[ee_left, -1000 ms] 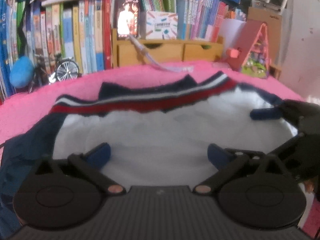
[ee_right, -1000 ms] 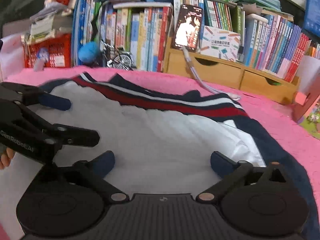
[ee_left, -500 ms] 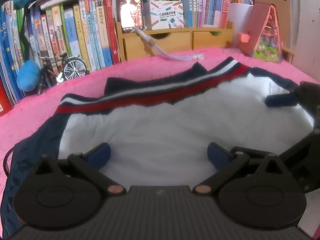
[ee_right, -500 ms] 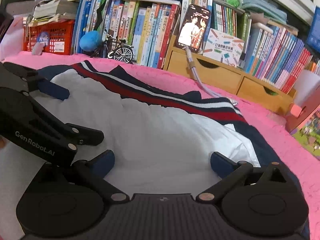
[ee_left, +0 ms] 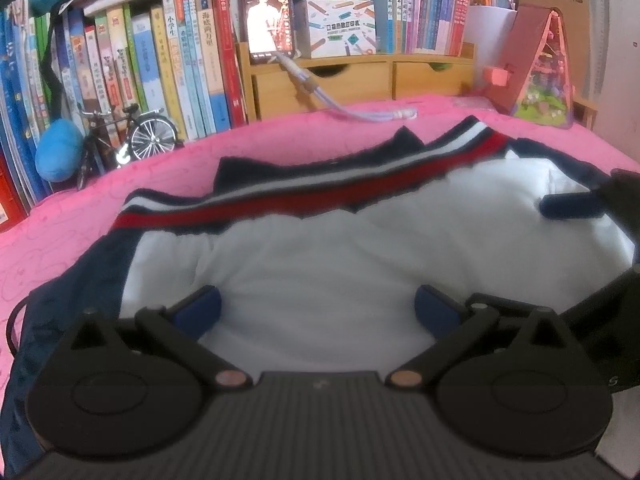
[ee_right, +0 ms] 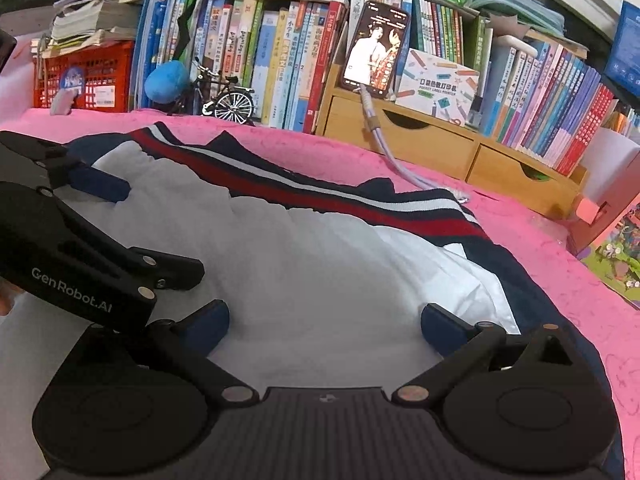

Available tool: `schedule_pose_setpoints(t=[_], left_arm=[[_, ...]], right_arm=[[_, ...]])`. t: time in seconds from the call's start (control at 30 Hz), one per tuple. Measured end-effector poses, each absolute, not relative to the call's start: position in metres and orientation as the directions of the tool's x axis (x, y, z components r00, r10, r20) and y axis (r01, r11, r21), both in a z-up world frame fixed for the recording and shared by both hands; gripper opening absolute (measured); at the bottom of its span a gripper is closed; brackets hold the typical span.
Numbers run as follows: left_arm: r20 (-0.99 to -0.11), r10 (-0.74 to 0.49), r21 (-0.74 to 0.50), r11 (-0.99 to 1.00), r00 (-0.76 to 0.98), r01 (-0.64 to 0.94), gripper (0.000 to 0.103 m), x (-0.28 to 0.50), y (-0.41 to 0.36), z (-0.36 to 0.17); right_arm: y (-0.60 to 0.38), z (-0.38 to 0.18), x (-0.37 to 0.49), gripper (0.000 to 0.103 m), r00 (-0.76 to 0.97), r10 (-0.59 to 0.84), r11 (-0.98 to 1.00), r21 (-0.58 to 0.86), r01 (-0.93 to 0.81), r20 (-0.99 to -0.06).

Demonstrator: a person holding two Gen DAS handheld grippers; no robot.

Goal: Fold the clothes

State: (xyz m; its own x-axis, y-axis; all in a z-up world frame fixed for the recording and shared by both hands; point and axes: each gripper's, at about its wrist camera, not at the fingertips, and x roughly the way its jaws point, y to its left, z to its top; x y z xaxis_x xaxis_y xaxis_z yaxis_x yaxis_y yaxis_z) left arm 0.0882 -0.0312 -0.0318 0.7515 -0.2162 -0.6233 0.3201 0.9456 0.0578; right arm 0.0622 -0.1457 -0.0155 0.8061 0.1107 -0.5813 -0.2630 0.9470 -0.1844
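- Our shirt (ee_left: 320, 264) lies spread on the pink cover (ee_left: 80, 208), white part up, dark blue sides peeking out, and a red, white and blue band (ee_left: 304, 192) along the far edge.
- Our left tongs (ee_left: 318, 308) hang over the near part of the white cloth. The jaws are wide apart and hold nothing.
- Our right tongs (ee_right: 326, 320) do the same just beside them. Their jaws are wide apart too, with nothing between them.
- The two tongs sit very close, so they could bump when we reach for the cloth.
- The shirt has more than one layer. If we pinch only the top layer, the layer under it could stay behind and bunch up.
- The cloth looks soft and puffy. A weak pinch could let it slip out.
- If one side goes up faster than the other, the fold could come out crooked.
- A cable (ee_left: 360, 114) lies on the cover near the far edge. If we push the shirt that way, it could catch on it.
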Motion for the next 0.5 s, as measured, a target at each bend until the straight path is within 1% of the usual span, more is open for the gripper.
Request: schedule_pose_setpoints(t=[0.27,0.43,0.5], left_arm=[[-0.626,-0.231,0.055,0.939,0.745,0.338,0.103,0.09,-0.029,-0.031],[-0.622,-0.261,0.026,0.936,0.738,0.352,0.103,0.092,-0.023,-0.03],[-0.621,-0.272,0.015,0.934,0.735,0.358,0.103,0.092,-0.021,-0.03]], right_arm=[[-0.148,-0.016,0.063,0.103,0.798,0.129,0.949,-0.161,-0.273,-0.589],[-0.171,-0.014,0.065,0.103,0.757,0.265,0.918,-0.085,-0.388,-0.597],[-0.175,-0.014,0.066,0.103,0.75,0.284,0.917,-0.059,-0.394,-0.597]])
